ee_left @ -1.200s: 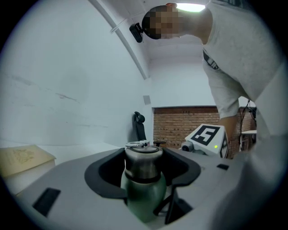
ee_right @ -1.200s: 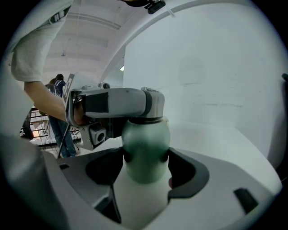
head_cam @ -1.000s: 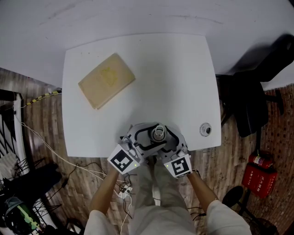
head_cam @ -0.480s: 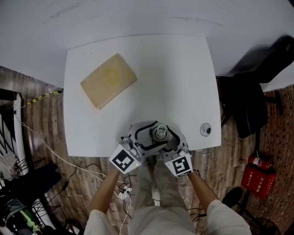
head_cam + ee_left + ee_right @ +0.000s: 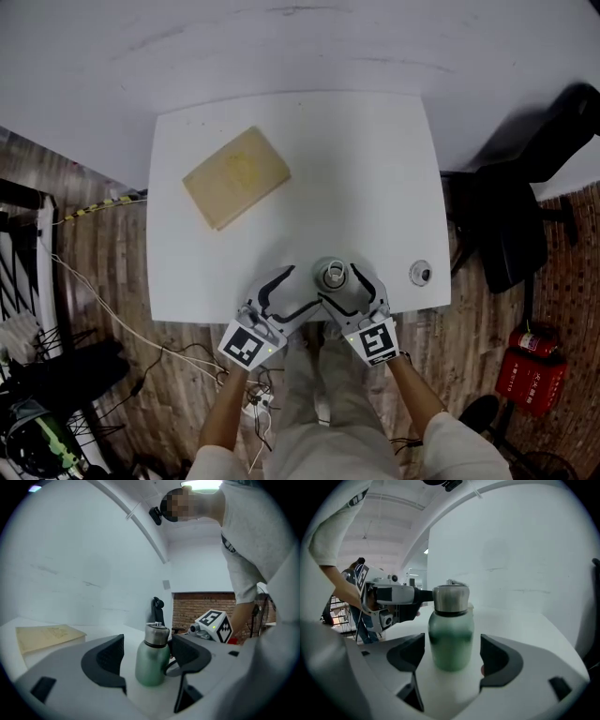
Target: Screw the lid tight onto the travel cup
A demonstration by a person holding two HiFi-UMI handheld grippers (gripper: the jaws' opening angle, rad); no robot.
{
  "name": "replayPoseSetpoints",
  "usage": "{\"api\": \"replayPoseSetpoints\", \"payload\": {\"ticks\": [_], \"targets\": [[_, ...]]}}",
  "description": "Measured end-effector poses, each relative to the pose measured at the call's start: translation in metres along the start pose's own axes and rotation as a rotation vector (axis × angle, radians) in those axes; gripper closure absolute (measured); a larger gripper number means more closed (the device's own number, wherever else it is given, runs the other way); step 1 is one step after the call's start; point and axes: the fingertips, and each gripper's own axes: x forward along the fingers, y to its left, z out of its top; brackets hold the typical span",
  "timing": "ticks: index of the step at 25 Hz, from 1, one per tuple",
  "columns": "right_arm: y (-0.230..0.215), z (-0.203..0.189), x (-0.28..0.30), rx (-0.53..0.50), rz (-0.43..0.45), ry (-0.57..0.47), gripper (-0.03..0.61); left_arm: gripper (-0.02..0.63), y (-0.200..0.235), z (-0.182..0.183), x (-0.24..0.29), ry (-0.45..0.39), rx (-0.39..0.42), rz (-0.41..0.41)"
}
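A green travel cup (image 5: 330, 275) with a steel lid (image 5: 451, 599) on top stands upright near the table's front edge. My left gripper (image 5: 296, 291) comes at it from the left, jaws wide apart. In the left gripper view the cup (image 5: 152, 660) stands between the pads, close to the right one, with a gap on the left. My right gripper (image 5: 351, 287) flanks the cup (image 5: 451, 644) from the right. Its jaws are opening, and a gap shows on both sides of the cup.
A tan book (image 5: 236, 176) lies on the white table (image 5: 375, 169) at the back left. A small round fitting (image 5: 419, 273) sits near the front right corner. A black chair (image 5: 511, 225) stands to the right, with a red extinguisher (image 5: 532, 363) on the floor.
Both grippers have drawn back a little toward the table's front edge and their jaws have spread. The cup now stands free between them.
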Motion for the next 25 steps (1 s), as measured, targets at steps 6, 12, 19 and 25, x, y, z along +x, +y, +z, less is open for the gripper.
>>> {"api": "replayPoseSetpoints", "payload": {"ticks": [6, 12, 19, 25], "targets": [[-0.01, 0.009, -0.034, 0.061, -0.061, -0.025, 0.267, 0.321, 0.011, 0.003, -0.032, 0.014, -0.02, 0.163], [-0.029, 0.031, -0.08, 0.106, -0.154, -0.06, 0.418, 0.475, 0.003, 0.023, -0.061, 0.026, -0.002, 0.278], [-0.037, 0.073, -0.128, 0.105, -0.239, -0.12, 0.578, 0.601, -0.012, 0.074, -0.084, 0.016, 0.053, 0.379], [-0.037, 0.123, -0.162, 0.084, -0.26, -0.214, 0.578, 0.606, -0.028, 0.115, -0.096, 0.004, 0.091, 0.415]]}}
